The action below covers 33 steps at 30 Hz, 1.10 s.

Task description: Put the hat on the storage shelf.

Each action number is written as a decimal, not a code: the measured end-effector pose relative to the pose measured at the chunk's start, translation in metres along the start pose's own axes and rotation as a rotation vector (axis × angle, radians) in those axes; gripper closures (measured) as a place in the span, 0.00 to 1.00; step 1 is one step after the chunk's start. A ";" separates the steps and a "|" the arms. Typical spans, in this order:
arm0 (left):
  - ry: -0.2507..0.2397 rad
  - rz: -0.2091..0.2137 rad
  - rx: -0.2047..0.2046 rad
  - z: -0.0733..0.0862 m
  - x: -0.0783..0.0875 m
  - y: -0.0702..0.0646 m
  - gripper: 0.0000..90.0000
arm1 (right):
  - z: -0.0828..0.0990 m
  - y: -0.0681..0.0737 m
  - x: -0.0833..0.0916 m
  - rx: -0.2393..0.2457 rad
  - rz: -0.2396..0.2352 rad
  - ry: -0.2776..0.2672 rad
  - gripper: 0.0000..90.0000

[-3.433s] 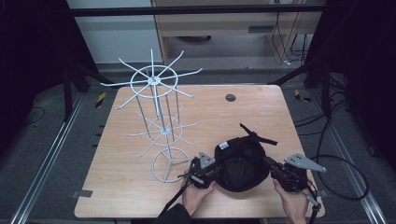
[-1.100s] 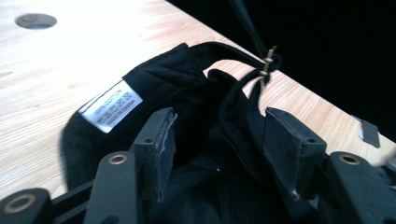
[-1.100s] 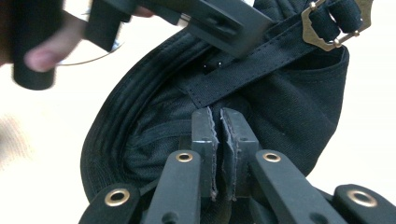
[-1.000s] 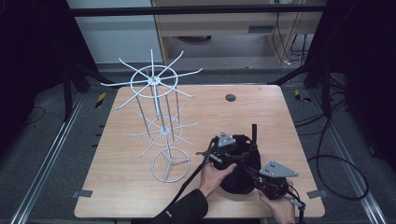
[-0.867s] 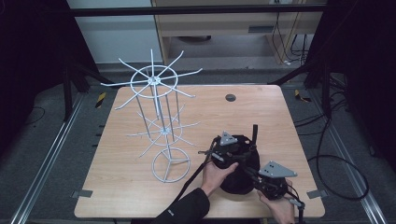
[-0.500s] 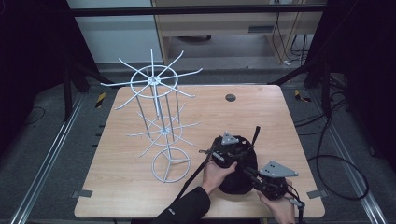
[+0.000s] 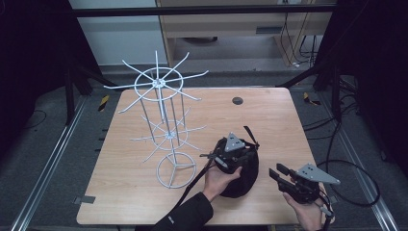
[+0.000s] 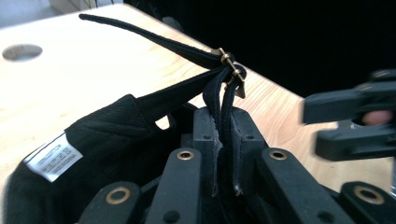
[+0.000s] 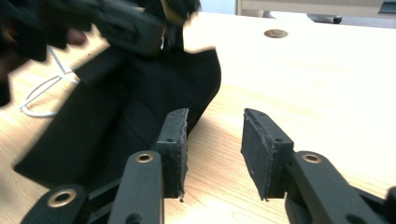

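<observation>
Clamping my left tool [image 8: 224, 154] on the black cap's strap [image 8: 219, 100], I see its jaws have just closed with the strap pinched between the pads. My right tool [image 9: 212, 154] has just been opening; its jaws stand apart with nothing between them, just beside the cap [image 7: 240, 168]. The one cap sits on the counter [image 7: 269, 120] near the front edge, right of the single white wire rack [image 7: 161, 120].

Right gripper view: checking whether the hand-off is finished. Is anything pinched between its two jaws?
No, the right gripper stands open with bare table between its pads, beside the black cap.
</observation>
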<state>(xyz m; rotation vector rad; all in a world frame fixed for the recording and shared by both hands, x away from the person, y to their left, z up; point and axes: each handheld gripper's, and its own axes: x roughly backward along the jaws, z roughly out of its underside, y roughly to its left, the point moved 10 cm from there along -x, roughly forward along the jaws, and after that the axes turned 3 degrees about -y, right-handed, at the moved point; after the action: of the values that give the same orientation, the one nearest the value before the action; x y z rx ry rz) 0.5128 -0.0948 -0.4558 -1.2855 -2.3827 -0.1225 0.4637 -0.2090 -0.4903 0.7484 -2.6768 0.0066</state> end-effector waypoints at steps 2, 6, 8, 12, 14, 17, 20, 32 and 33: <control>-0.014 0.008 -0.013 -0.007 0.006 -0.003 0.91 | 0.001 0.002 -0.003 0.000 -0.011 0.007 0.65; -0.047 0.022 -0.038 -0.023 0.020 -0.010 0.91 | -0.002 0.009 -0.007 -0.002 -0.045 -0.001 0.60; -0.058 0.030 -0.049 -0.028 0.025 -0.014 0.91 | -0.004 0.012 -0.007 -0.004 -0.056 -0.008 0.59; -0.076 0.030 -0.070 -0.036 0.031 -0.018 0.91 | -0.007 0.014 -0.009 0.001 -0.061 -0.016 0.57; -0.080 0.023 -0.082 -0.038 0.032 -0.018 0.91 | -0.006 0.016 -0.010 0.000 -0.073 -0.012 0.57; -0.076 0.014 -0.080 -0.039 0.030 -0.016 0.91 | -0.004 0.018 -0.009 0.007 -0.092 -0.003 0.55; -0.076 0.003 -0.075 -0.039 0.029 -0.012 0.91 | 0.001 0.021 -0.011 0.018 -0.104 0.016 0.54; -0.098 0.016 -0.072 -0.051 0.034 -0.016 0.91 | -0.004 0.045 -0.026 0.070 -0.180 0.013 0.66; -0.099 0.016 -0.073 -0.052 0.034 -0.016 0.91 | -0.004 0.046 -0.028 0.071 -0.190 0.021 0.81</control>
<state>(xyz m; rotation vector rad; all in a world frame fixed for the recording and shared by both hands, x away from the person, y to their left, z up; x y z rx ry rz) 0.5006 -0.0918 -0.3932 -1.3730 -2.4716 -0.1448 0.4642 -0.1552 -0.4916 1.0160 -2.5870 0.0613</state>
